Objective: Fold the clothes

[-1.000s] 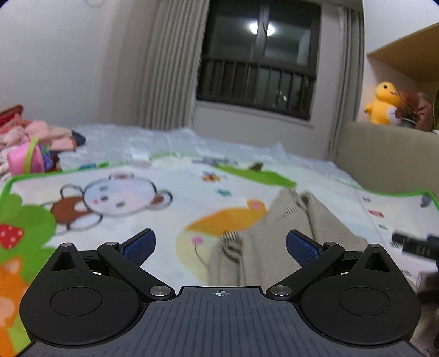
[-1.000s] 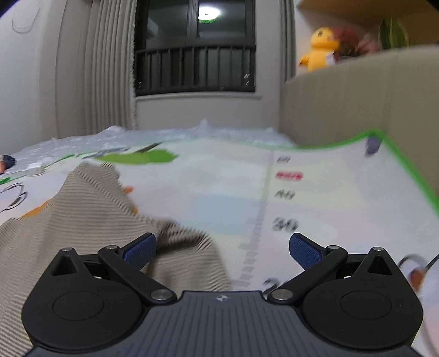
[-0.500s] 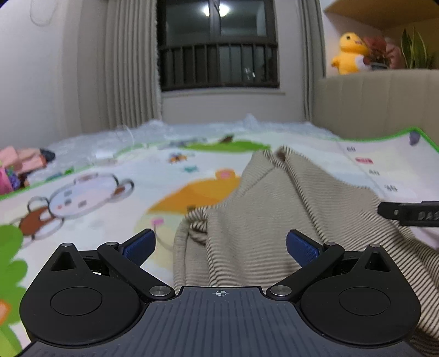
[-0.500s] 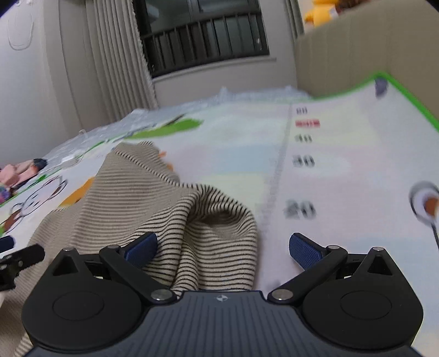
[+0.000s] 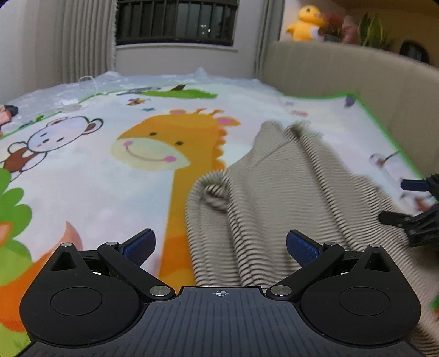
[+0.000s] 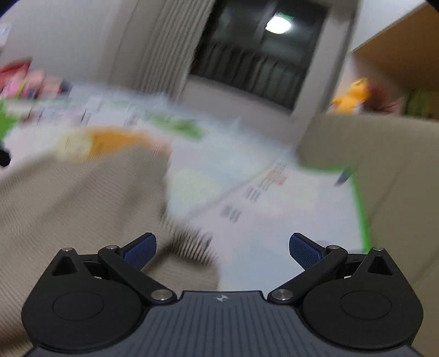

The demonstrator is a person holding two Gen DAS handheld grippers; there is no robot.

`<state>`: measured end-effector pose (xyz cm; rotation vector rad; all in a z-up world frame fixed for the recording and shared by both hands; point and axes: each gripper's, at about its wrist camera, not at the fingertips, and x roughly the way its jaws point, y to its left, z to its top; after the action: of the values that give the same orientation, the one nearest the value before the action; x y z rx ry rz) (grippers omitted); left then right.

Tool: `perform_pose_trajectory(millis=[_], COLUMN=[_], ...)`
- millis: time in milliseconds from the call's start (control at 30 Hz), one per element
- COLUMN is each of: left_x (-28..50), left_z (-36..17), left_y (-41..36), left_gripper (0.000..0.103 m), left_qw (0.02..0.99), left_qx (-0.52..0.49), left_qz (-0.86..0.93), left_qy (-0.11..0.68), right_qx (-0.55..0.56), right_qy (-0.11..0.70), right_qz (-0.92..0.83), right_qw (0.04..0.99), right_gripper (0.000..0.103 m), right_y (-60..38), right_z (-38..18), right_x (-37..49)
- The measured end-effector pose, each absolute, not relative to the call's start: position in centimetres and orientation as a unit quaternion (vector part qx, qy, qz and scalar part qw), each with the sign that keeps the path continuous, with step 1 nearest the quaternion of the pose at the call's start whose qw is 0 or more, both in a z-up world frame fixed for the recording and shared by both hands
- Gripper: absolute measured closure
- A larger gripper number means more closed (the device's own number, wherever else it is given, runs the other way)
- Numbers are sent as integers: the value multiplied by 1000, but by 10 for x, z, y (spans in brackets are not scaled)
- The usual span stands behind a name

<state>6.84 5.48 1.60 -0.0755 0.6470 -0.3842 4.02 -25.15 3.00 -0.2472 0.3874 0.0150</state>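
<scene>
A beige garment with thin dark stripes [image 5: 277,197] lies crumpled on the cartoon play mat [image 5: 96,175]. My left gripper [image 5: 221,247] is open and empty, just above the garment's near left edge. My right gripper [image 6: 222,247] is open and empty, over the garment's right edge [image 6: 82,208]; this view is blurred by motion. The right gripper also shows at the right edge of the left wrist view [image 5: 417,208], over the garment.
A beige sofa back [image 5: 343,71] runs along the mat's right side, with a yellow plush duck [image 5: 304,24] on the ledge above. Curtains and a barred window [image 5: 175,22] stand at the far end. A white charger and cable [image 5: 71,103] lie far left.
The left gripper has swung right and tilted down, so the garment fills more of its view. The right gripper has swung quickly, blurring its view. Both stayed open.
</scene>
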Motion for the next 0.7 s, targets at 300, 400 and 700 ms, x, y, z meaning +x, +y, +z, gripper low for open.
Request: perform_pose_trajectory(millis=[300,400,700], left_x=[90,94,93], left_z=[8,-10,-6], left_y=[33,28,23], left_gripper=[0,0,2], left_qw=[879,874,869], left_qx=[-154,-142,-108], left_qz=[-238,-224,-240], left_qy=[383,407,419], right_qx=[86,88,132], right_qy=[321,316,323], right_qz=[116,121,132], right_qw=[936,937,928], right_gripper=[0,0,0], right_y=[-250,-245,-260], right_z=[-21,-28,-27], right_x=[70,69,71])
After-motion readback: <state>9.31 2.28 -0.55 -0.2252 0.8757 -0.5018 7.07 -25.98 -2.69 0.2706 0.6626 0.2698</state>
